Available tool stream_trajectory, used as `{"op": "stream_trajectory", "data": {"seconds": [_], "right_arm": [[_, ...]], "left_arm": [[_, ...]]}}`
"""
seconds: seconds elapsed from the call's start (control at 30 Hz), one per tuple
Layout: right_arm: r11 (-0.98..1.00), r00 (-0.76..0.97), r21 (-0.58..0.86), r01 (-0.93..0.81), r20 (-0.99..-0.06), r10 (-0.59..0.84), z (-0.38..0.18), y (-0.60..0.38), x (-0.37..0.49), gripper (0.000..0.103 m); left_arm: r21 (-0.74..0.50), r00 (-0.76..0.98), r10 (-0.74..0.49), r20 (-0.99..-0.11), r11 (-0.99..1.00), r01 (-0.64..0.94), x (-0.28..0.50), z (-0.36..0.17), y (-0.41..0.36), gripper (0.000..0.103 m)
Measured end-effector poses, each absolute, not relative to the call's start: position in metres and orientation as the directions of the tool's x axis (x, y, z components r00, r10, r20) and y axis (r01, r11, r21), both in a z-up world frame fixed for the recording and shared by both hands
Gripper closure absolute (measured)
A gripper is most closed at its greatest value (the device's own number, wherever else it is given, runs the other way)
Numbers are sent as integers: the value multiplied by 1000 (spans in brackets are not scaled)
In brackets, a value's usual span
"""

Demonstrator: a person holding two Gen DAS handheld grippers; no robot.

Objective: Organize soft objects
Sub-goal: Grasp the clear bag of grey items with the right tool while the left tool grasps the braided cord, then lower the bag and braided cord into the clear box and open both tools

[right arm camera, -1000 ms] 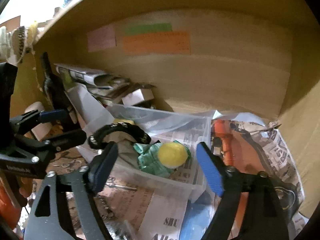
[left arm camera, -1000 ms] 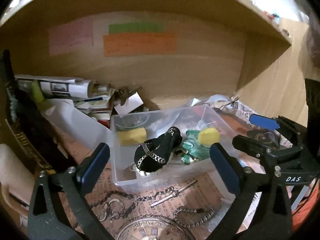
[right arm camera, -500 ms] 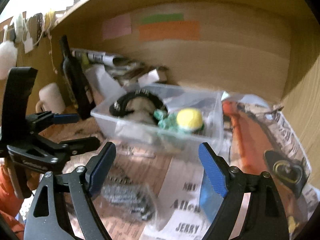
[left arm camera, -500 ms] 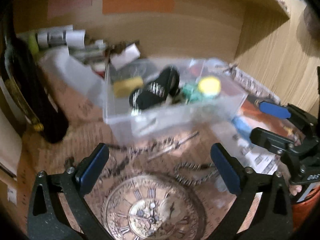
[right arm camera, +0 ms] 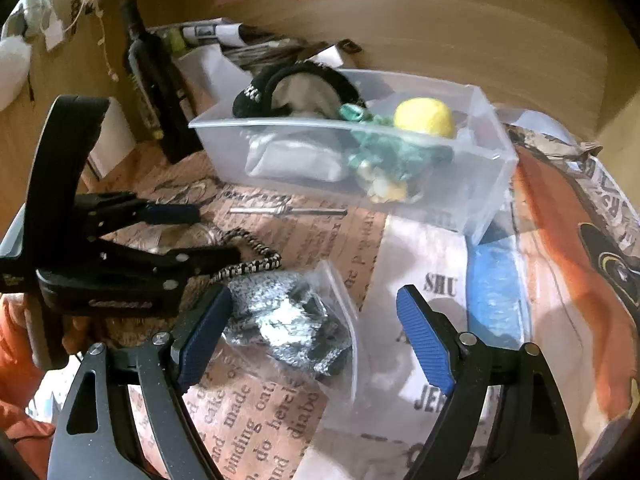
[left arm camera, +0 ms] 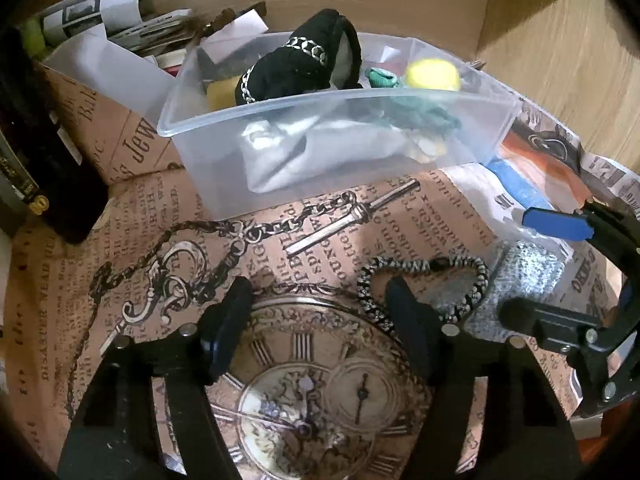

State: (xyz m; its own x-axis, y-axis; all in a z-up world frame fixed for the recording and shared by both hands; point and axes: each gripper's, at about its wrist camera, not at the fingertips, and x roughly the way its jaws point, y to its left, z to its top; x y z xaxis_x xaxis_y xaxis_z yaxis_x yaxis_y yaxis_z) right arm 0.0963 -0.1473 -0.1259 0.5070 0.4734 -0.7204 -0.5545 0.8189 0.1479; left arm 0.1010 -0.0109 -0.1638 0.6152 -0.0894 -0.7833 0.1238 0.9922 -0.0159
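A clear plastic bin [left arm camera: 224,128] [right arm camera: 480,184] holds a black chain-trimmed soft piece [left arm camera: 296,68] [right arm camera: 256,96], a yellow ball [left arm camera: 432,74] [right arm camera: 424,118] and green fabric [right arm camera: 384,152]. A black-and-white braided cord [left arm camera: 424,268] [right arm camera: 248,264] lies on the printed paper in front of the bin. My left gripper [left arm camera: 320,328] is open just above it, its right finger [left arm camera: 404,312] inside the cord's loop. A clear bag of grey speckled fabric [right arm camera: 288,320] [left arm camera: 520,272] lies between the fingers of my open right gripper [right arm camera: 312,332].
A dark bottle [right arm camera: 148,72] stands at the left by rolled newspapers [left arm camera: 92,12]. Wooden walls close the back and right. Printed paper with a clock picture [left arm camera: 312,392] covers the surface. A blue object [right arm camera: 496,292] lies right of the bag.
Both grippers have pulled back from the bin and dropped low toward the surface. The left now sits over the braided cord, the right over the bagged fabric.
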Motion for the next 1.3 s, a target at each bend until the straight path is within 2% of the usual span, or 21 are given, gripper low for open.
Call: {"op": "stream_trajectory", "data": {"seconds": [0.03,0.1,0.13,0.2,0.27,0.3,0.4,0.6,1.03,1.3], "right_arm": [[817,505,150,-556,-720,476,-126,-148,95,24],[805,484,172,-568,-721,496,-127,-149,95,37],[800,478,182,-571,-719,505,-127,-149,96,39],[795,476,194,-575,-711,518,-127,-150,94,51],[801,494,191,-567,-699,516,-125,-152,93,57],[803,500,190,-564,-695,516,-125,-152,92,61],[811,525,189,-554,-676,517,-120,-156,93,72],[830,578,165,-532,-645,499,-110,-162,96,79],[862,695,143,-487,-534,481,-70,-179,105,80],[871,755,132,-473,-449,478,-44,-177,123,80]], "left_arm": [[-17,617,-91,-782,992,125,101,-163,-11,45],[-17,620,-90,-780,992,123,101,-163,-9,53],[-19,621,-91,-779,992,122,101,-163,-9,58],[-22,619,-99,-779,991,131,101,-163,-8,70],[-32,614,-116,-780,989,146,103,-162,-7,91],[-35,612,-123,-781,988,153,103,-162,-7,94],[-37,620,-125,-775,988,152,100,-160,-9,96],[-45,669,-122,-733,990,131,89,-142,-6,97],[-51,806,-88,-585,996,72,84,-79,19,97],[-76,839,-31,-543,997,-12,106,-63,40,97]]}}
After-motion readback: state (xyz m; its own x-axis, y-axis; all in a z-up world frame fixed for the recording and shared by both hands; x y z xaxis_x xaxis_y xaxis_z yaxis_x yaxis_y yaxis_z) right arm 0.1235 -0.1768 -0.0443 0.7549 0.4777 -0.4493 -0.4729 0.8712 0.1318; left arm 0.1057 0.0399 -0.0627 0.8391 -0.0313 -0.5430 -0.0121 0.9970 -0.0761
